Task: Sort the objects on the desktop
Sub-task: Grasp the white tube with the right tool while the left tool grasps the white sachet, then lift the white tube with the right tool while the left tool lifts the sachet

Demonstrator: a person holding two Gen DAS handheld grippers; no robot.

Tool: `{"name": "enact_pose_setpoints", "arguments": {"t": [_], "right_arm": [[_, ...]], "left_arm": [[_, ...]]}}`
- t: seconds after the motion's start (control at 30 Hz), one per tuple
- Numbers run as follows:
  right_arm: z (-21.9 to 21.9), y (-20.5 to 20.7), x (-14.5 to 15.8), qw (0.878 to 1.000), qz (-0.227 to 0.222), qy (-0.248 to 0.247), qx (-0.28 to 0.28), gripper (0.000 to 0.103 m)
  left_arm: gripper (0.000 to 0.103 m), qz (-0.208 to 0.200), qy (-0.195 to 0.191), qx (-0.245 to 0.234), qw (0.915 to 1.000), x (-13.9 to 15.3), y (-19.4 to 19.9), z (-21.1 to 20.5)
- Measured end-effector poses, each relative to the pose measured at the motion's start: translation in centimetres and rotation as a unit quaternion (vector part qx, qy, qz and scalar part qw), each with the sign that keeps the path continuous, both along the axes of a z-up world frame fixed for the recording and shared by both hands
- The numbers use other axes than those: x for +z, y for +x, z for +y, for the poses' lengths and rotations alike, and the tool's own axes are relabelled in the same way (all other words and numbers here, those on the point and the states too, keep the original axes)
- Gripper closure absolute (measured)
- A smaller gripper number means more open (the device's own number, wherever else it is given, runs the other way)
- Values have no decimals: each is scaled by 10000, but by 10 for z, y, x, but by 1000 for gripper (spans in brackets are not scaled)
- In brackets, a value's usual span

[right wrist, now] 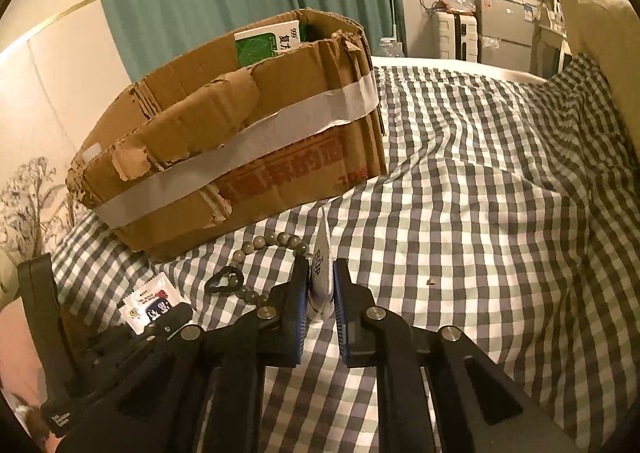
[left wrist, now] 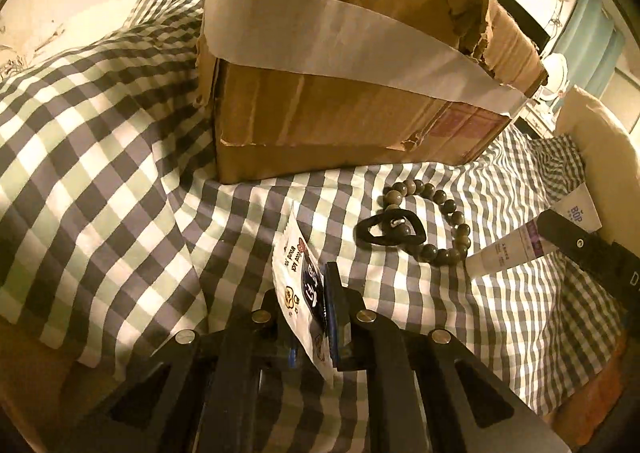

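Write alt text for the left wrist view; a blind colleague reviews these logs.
The left gripper is shut on a white snack sachet above a checked bedspread. Ahead stands a torn, taped cardboard box; a bead bracelet, black hair tie and white tube lie right.

A bed covered by a checked sheet (right wrist: 480,173) carries a torn cardboard box (right wrist: 240,157), a bead bracelet (left wrist: 436,221) and what seems a black hair clip (left wrist: 390,231) nearby.

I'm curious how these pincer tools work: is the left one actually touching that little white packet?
Touching. The left wrist view shows the left gripper shut on the white sachet, both fingers pressed against its faces.
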State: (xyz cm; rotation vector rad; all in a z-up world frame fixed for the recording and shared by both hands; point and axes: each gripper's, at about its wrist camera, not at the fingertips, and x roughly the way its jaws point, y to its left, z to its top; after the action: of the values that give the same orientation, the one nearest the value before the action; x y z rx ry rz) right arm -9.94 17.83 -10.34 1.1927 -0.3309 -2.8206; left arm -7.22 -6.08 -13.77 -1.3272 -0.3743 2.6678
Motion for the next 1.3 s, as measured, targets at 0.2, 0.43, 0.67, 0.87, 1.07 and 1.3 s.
{"name": "enact_pose_setpoints", "arguments": {"t": [0.2, 0.43, 0.67, 0.87, 1.07, 1.3], "right_arm": [[5, -1, -3, 9999, -70, -100, -31, 89], [6, -3, -8, 9995, -151, -266, -29, 89], [5, -3, -10, 9993, -198, -308, 47, 89], [3, -3, -10, 9993, -197, -316, 93, 89], [3, -2, -10, 9992, -202, -336, 92, 89], [2, -2, -11, 9991, -252, -318, 83, 87]], "left_arm": [[92, -155, -48, -22, 9999, 0, -3, 3], [90, -408, 330, 0, 9986, -7, -9, -6], [73, -304, 799, -106, 9963, -11, -12, -7], [85, -41, -121, -361, 9993, -5, -7, 18], [102, 49, -115, -335, 9994, -4, -6, 17], [99, -426, 855, 15, 9954, -9, -4, -4]]}}
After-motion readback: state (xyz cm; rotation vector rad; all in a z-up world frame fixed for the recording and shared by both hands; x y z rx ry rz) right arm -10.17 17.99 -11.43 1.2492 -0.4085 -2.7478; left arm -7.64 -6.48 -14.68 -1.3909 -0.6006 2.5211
